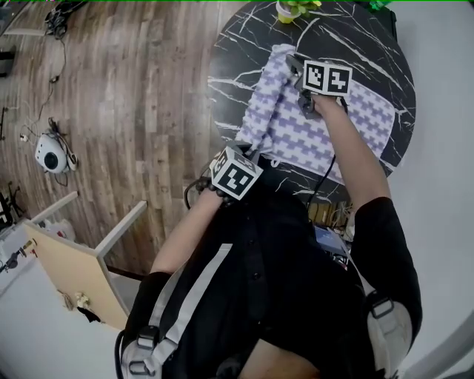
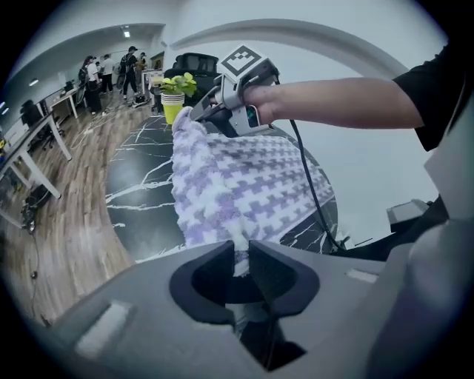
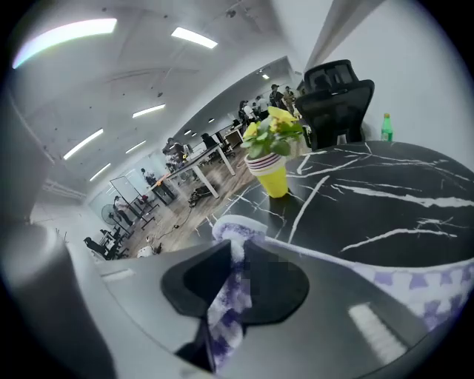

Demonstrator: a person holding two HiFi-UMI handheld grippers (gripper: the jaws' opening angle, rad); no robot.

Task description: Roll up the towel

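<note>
On marble table, towel lies w/ long axis L-R.

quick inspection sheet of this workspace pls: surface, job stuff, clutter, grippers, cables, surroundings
surface: round black marble table
job's things: purple-white towel, one edge lifted
clutter: yellow flower pot, green bottle near far rim
grippers: left gripper and right gripper each shut on towel edge
cables: black cable from right gripper crosses towel
surroundings: wood floor, office chair, people far off

On table: towel toward near side; potted plant at far edge (chair behind it).
</note>
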